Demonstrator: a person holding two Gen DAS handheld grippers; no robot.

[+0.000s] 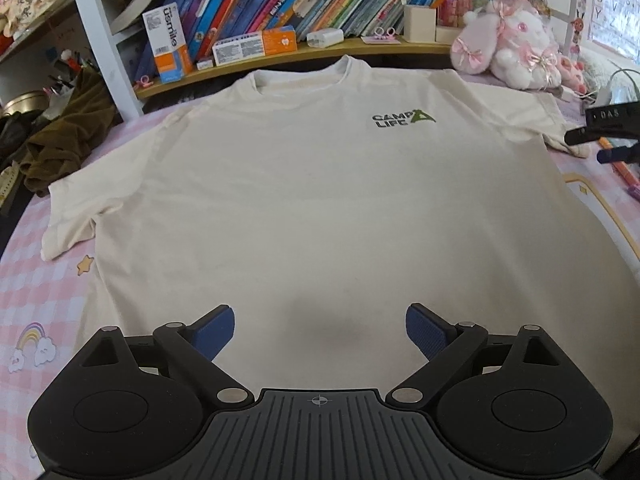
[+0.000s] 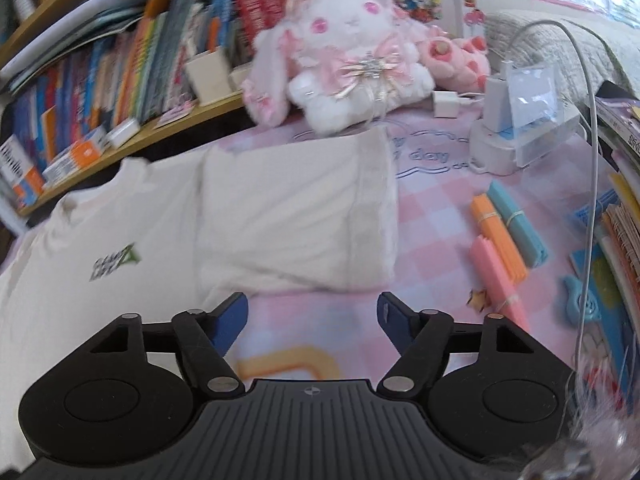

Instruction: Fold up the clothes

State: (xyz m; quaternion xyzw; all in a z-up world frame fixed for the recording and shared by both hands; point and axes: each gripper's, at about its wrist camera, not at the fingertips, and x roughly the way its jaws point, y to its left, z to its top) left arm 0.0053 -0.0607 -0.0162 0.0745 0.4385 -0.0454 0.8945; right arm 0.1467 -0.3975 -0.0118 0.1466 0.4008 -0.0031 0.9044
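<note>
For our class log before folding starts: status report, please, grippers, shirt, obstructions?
Left hand-held gripper open over T-shirt hem. Right hand-held gripper open, empty, near its sleeve. T-shirt flat, unfolded. Plush bunny, paper strips close by.

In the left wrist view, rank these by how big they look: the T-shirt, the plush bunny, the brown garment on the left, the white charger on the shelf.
1. T-shirt, fills most of the frame.
2 and 3. Plush bunny and brown garment look about alike; the fisheye edges make ranking them unsure.
4. White charger, plainly smallest.
</note>
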